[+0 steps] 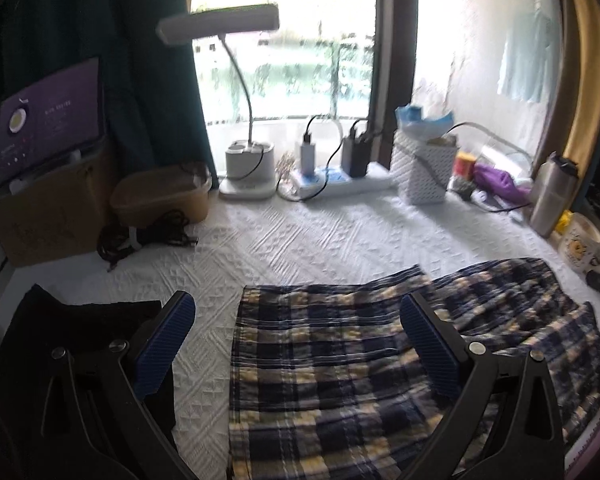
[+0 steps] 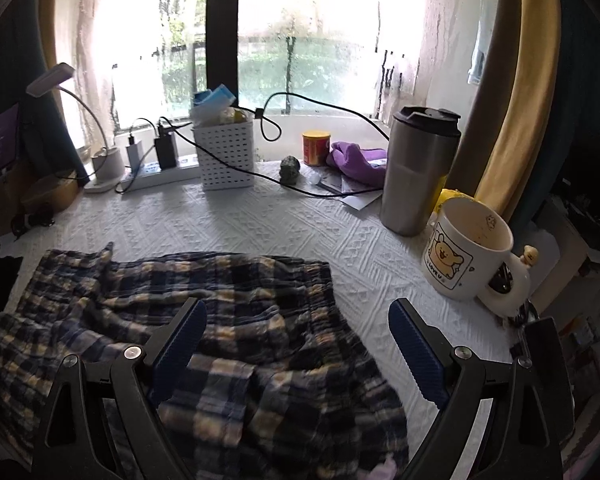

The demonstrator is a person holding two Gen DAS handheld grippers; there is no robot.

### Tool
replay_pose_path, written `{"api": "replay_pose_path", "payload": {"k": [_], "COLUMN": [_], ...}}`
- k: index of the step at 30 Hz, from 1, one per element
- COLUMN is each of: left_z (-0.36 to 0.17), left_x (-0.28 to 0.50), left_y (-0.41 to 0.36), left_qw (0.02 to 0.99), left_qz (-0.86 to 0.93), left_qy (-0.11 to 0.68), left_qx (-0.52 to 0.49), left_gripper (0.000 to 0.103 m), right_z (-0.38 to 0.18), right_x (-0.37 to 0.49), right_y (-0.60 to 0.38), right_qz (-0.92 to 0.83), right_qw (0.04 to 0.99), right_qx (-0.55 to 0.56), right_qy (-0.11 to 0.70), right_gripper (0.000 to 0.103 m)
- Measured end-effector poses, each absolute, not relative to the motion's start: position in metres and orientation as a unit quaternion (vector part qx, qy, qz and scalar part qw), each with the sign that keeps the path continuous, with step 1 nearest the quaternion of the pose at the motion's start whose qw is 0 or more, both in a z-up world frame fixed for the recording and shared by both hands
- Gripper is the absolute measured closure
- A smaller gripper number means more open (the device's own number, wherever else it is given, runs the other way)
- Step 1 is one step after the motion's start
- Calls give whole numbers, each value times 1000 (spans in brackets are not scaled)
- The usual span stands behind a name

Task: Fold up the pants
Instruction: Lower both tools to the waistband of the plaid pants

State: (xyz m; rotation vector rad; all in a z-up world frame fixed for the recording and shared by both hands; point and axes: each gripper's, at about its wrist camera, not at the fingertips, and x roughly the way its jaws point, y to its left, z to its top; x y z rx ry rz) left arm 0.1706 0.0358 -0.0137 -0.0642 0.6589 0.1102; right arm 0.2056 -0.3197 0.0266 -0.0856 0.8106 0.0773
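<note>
Plaid pants (image 1: 332, 364) spread across the white textured bedspread (image 1: 300, 240), partly rumpled

Only in the left wrist view: a black garment (image 1: 80, 320) beside the pants at the left, a brown tub (image 1: 162, 194), a cardboard box (image 1: 44, 220) with a screen (image 1: 48, 120) on top

Only in the right wrist view: a cartoon mug (image 2: 472, 256) next to a steel tumbler (image 2: 416, 172), well right of the pants (image 2: 180, 344)

Left gripper (image 1: 296, 344) low over the pants, fingers spread wide, nothing between them

Right gripper (image 2: 296, 348) likewise released, over the pants' right edge, left finger (image 2: 178, 348) above fabric, right finger above bedspread
</note>
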Motion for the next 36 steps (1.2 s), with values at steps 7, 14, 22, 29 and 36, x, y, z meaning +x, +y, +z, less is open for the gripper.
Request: {"api": "replay_pose_path", "payload": {"k": [7, 14, 22, 29, 36], "left_z": [-46, -71, -91, -104, -104], "left_x": [209, 234, 248, 253, 255], "left_y": [53, 62, 64, 60, 58], "left_qw": [920, 899, 888, 879, 883], "left_qz": [74, 83, 73, 62, 59], "left_qy": [382, 427, 453, 470, 465], "left_qx": [-40, -41, -43, -40, -37], "left_gripper": [2, 2, 4, 12, 14], "right_z": [7, -21, -50, -63, -70], "right_x": [250, 287, 303, 310, 314], "right_y": [-337, -336, -325, -326, -324], "right_qz": [41, 53, 72, 79, 87], "right_qw": [909, 890, 875, 867, 860], "right_qx": [-50, -46, -47, -35, -38], "right_qy": [413, 452, 477, 491, 501], "right_gripper": [10, 10, 10, 12, 25]}}
